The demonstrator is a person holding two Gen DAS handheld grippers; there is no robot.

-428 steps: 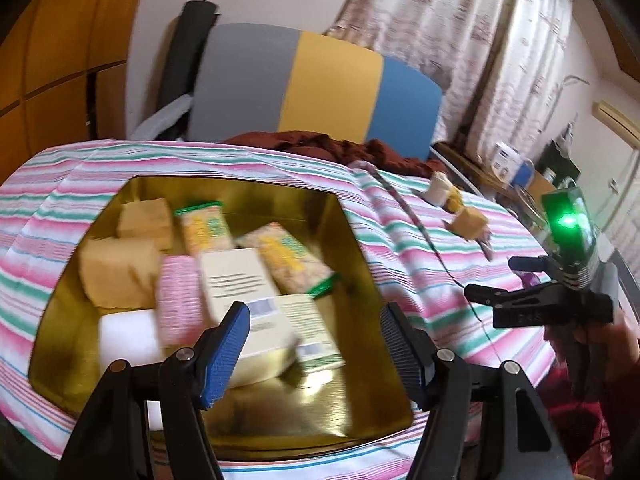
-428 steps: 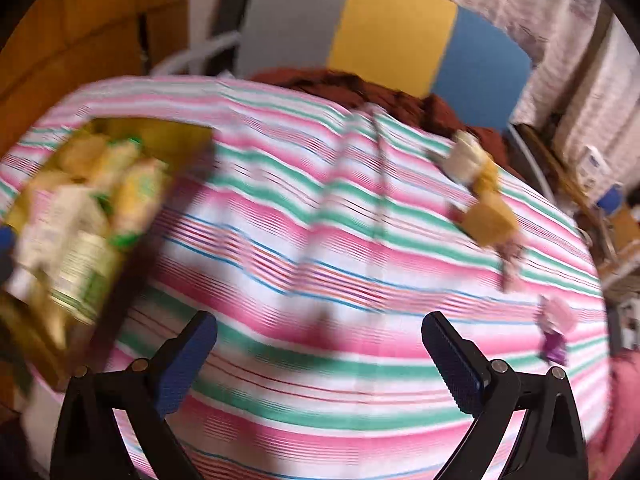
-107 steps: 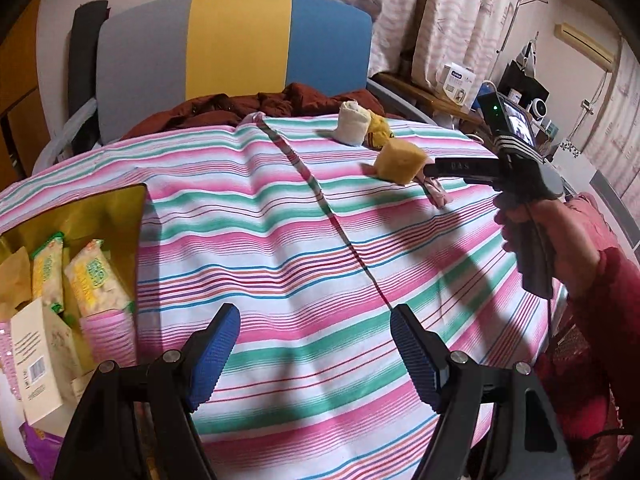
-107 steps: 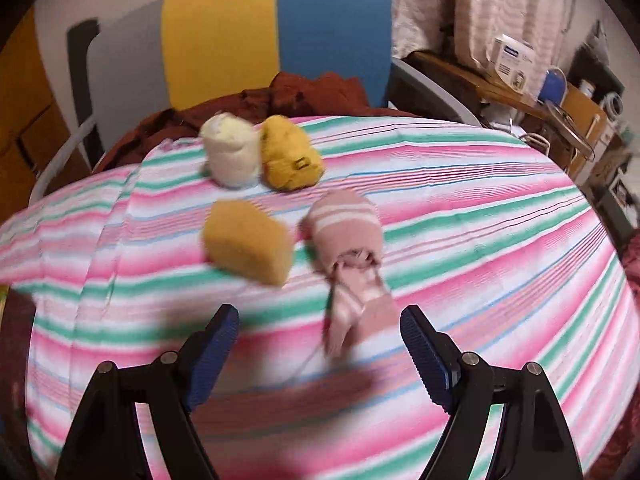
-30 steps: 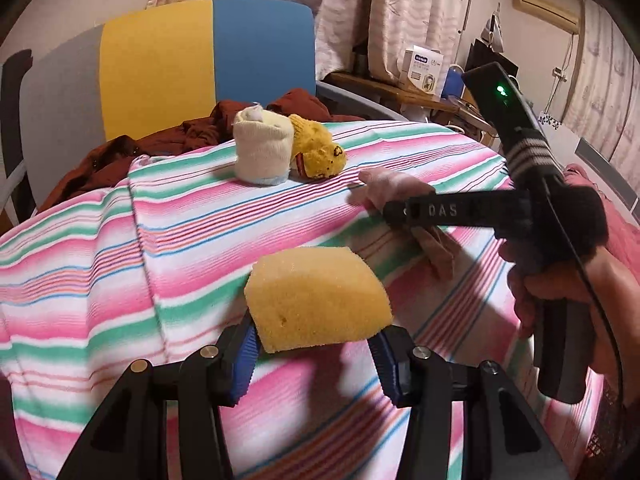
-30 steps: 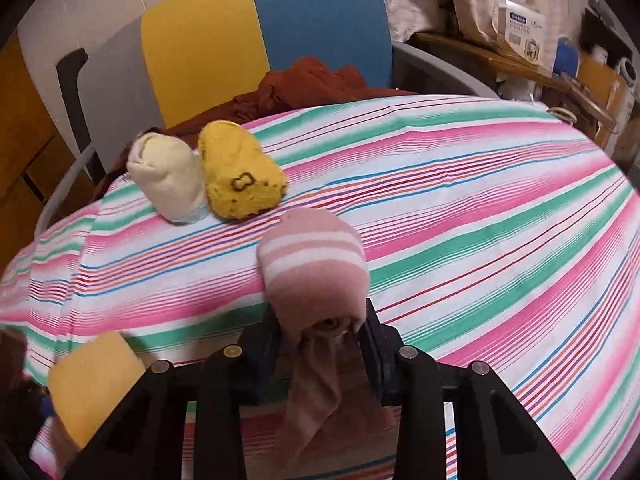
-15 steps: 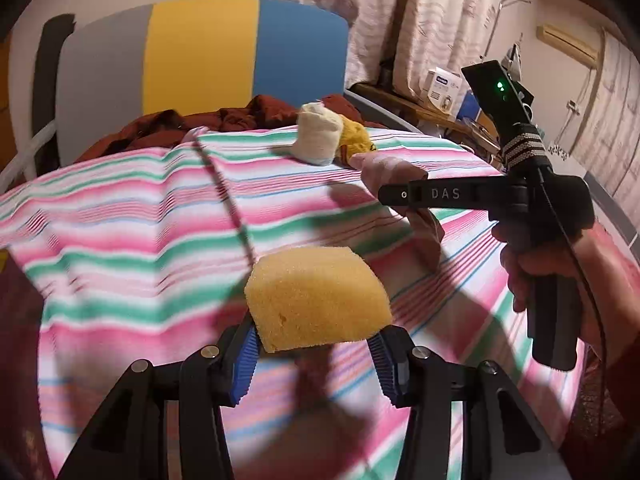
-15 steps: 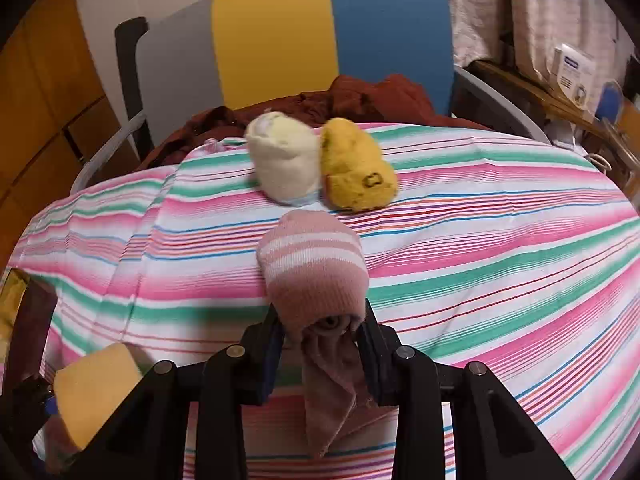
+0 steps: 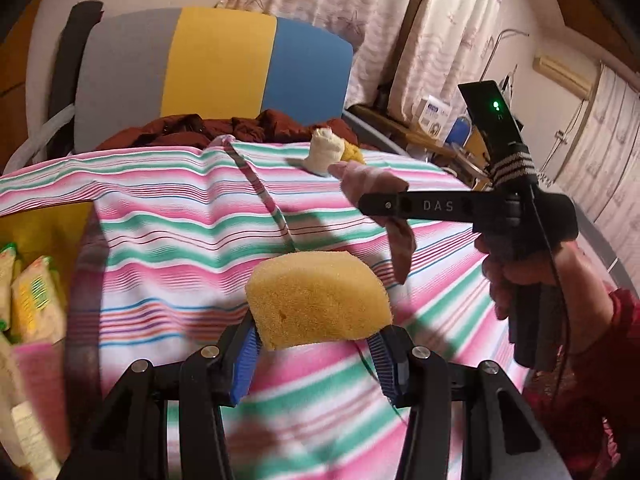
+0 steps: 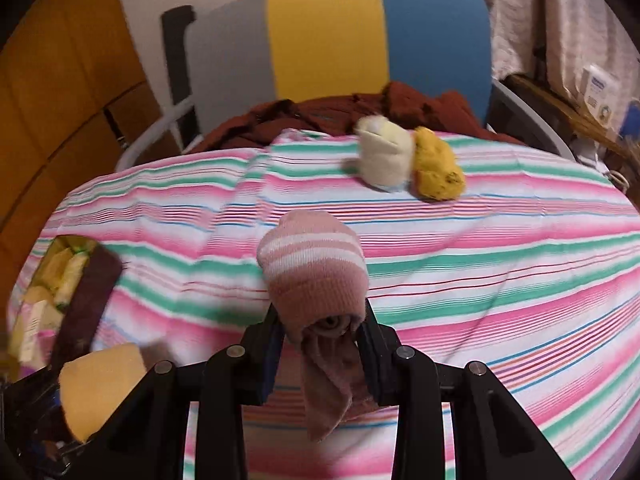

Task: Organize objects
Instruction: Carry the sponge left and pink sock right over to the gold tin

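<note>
Both pairs of jaws are closed on soft loads; the left gripper (image 9: 316,354) pinches a yellow sponge (image 9: 318,300) between its blue pads, the block bulging up and forward out of the grip, clear of the striped tablecloth (image 9: 168,248) below it; the right gripper (image 10: 320,344) is clamped on a rolled pink striped sock (image 10: 314,276), whose rounded end sticks forward toward 12 o'clock while a loose tail of fabric droops down between the fingers.

In the left wrist view the right gripper (image 9: 362,200) shows at about 2 o'clock, held by a hand (image 9: 520,276) in a red sleeve, with the sock hanging from its tip above the cloth; at 9 o'clock the edge of a gold tin (image 9: 52,228) shows, with packets (image 9: 38,300) and small boxes lying inside it.

In the right wrist view the sponge appears again at 8 o'clock, low in the corner, and the tin lies just beyond it at 9 o'clock.

Farther off, near the far edge of the cloth at about 1 o'clock, a cream sock bundle (image 10: 384,160) and a yellow sock bundle (image 10: 436,170) lie touching side by side; behind them a dark red garment (image 10: 360,112) is heaped against a chair (image 10: 328,36) with a grey, yellow and blue back; curtains (image 9: 360,12) hang beyond that.
</note>
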